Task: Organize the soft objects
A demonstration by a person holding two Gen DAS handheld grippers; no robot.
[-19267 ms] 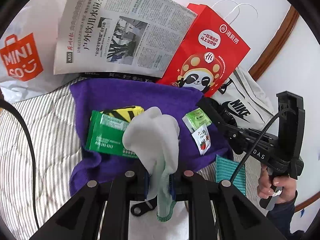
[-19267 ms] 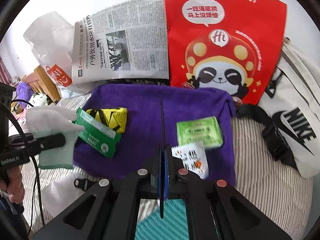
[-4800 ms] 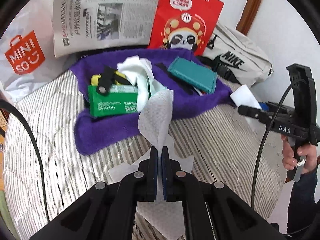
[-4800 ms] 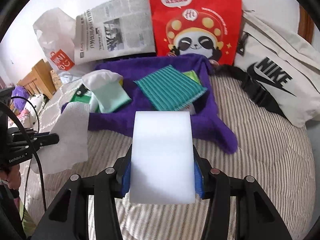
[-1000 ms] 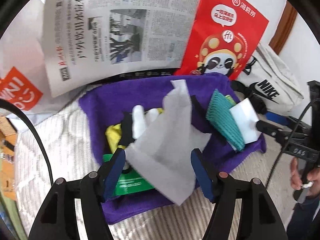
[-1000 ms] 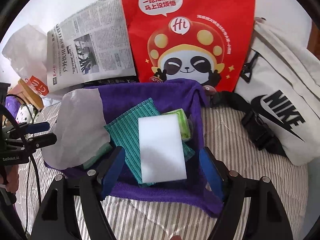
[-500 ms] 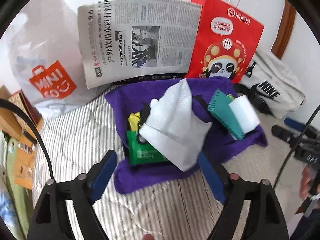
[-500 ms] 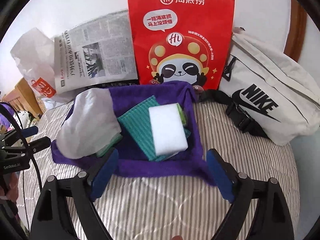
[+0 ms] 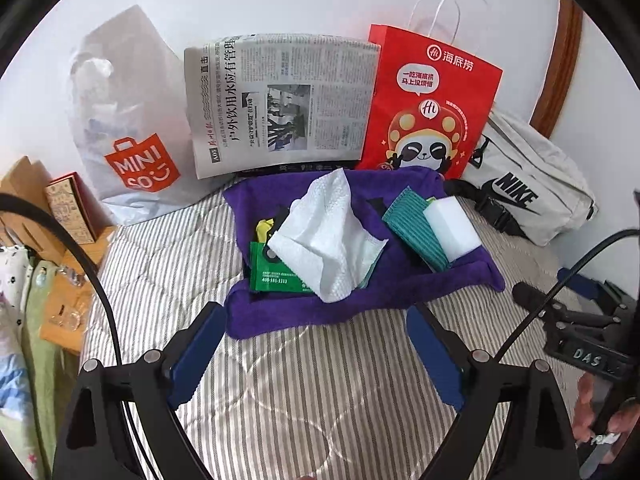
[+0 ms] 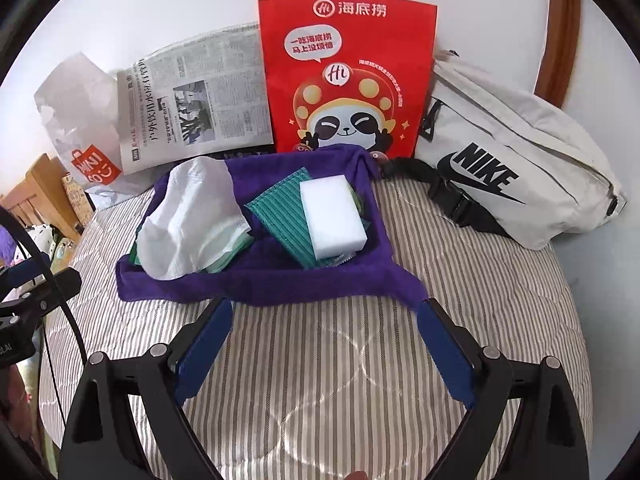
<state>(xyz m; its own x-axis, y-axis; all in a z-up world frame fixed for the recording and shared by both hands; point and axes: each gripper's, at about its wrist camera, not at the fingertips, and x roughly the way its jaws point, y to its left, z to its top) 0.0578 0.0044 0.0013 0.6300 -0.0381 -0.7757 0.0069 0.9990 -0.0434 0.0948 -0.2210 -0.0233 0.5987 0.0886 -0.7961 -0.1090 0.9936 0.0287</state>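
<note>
A purple towel [image 9: 360, 304] [image 10: 256, 280] lies on the striped bed. On it rest a white paper tissue [image 9: 324, 236] [image 10: 188, 220], a teal striped cloth [image 9: 412, 228] [image 10: 280, 212], a white sponge block [image 9: 450, 228] [image 10: 332, 216] and a green packet [image 9: 276, 276]. My left gripper [image 9: 316, 352] is open and empty, held back above the bed in front of the towel. My right gripper [image 10: 324, 344] is open and empty, also in front of the towel. The right gripper also shows at the right edge of the left wrist view [image 9: 576, 312].
A red panda paper bag [image 9: 428, 112] [image 10: 344, 80], a newspaper [image 9: 280, 100] [image 10: 192, 100] and a white Miniso bag [image 9: 128, 128] lean on the wall behind. A grey Nike bag [image 9: 528, 188] [image 10: 512, 160] lies at the right. A wooden bedside stand [image 9: 44, 216] is left.
Both grippers have let go, opened wide and pulled back from the towel. The tissue and the white sponge now rest on the towel pile.
</note>
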